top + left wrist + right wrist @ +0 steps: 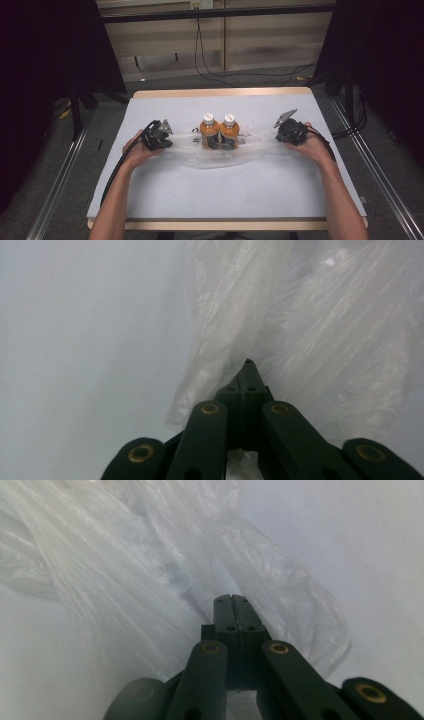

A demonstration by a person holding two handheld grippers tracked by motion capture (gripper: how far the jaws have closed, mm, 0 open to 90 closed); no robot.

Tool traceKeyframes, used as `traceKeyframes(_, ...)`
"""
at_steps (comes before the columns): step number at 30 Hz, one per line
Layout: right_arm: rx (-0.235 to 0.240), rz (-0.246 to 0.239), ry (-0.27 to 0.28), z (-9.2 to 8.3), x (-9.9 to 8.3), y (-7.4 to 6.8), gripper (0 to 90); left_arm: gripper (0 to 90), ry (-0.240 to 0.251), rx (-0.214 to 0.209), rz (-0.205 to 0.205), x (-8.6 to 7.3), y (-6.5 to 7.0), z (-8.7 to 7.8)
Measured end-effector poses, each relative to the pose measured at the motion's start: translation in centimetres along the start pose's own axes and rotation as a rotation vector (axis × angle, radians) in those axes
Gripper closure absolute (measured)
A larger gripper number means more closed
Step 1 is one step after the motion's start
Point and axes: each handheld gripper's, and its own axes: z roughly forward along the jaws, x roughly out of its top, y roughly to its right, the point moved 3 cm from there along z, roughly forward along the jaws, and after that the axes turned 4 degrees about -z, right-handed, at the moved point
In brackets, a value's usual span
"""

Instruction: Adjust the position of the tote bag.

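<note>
Bottles (pixel 220 131), two of them, stand upright side by side at the middle of the tabletop (pixel 230 185), each with orange contents, a white cap and a dark label. One clear plastic bag (pixel 220 152) lies crumpled around their bases and spreads out to both sides over the pale blue cover. At its left end the left hand-held gripper (pixel 167 131) has its jaws pressed together on a fold of the film (pixel 220 365), the person's left hand (pixel 136 152) wrapped around it. At the right end the right hand-held gripper (pixel 278 131) is likewise clenched on the bag's edge (pixel 280 580), held by the right hand (pixel 312 145). Two black cables trail back along the forearms.
</note>
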Motion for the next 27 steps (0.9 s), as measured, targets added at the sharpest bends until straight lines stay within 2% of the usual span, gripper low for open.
traceKeyframes(3,0.008,0.025,0.035,-0.8,0.2,0.1,90.0,90.0,0.020,-0.026,-0.019,-0.1,-0.1,-0.2)
traceKeyframes(4,0.016,0.015,0.043,-0.9,0.2,0.1,90.0,90.0,0.033,-0.032,-0.025,0.0,0.0,-0.3)
traceKeyframes(6,0.037,0.038,0.064,-1.3,0.3,-0.1,90.0,90.0,0.072,-0.040,-0.035,0.2,0.1,-0.6)
traceKeyframes(8,0.040,0.036,0.080,-1.6,0.4,-0.2,90.0,90.0,0.089,-0.033,-0.045,0.5,0.2,-0.9)
traceKeyframes(9,0.049,0.052,0.093,-1.7,0.5,-0.3,90.0,90.0,0.114,-0.040,-0.063,0.6,0.2,-1.1)
traceKeyframes(10,0.054,0.056,0.105,-1.9,0.6,-0.3,90.0,90.0,0.123,-0.060,-0.062,0.6,0.2,-1.3)
traceKeyframes(12,0.056,0.061,0.124,-2.2,1.0,-0.4,90.0,90.0,0.141,-0.070,-0.074,0.8,0.4,-1.5)
traceKeyframes(15,0.081,0.067,0.178,-2.7,1.2,-0.4,90.0,90.0,0.176,-0.084,-0.063,1.1,0.6,-2.1)
traceKeyframes(18,0.110,0.098,0.233,-3.4,1.4,-0.4,90.0,90.0,0.245,-0.116,-0.074,1.7,0.9,-3.1)
traceKeyframes(20,0.124,0.107,0.271,-3.8,1.8,-0.4,90.0,90.0,0.272,-0.122,-0.072,2.1,1.0,-3.7)
traceKeyframes(23,0.151,0.115,0.316,-4.2,2.3,-0.6,90.0,90.0,0.316,-0.145,-0.061,2.9,1.8,-4.4)
traceKeyframes(27,0.183,0.117,0.345,-4.2,3.3,-1.1,90.0,90.0,0.351,-0.173,-0.029,4.3,3.4,-4.6)
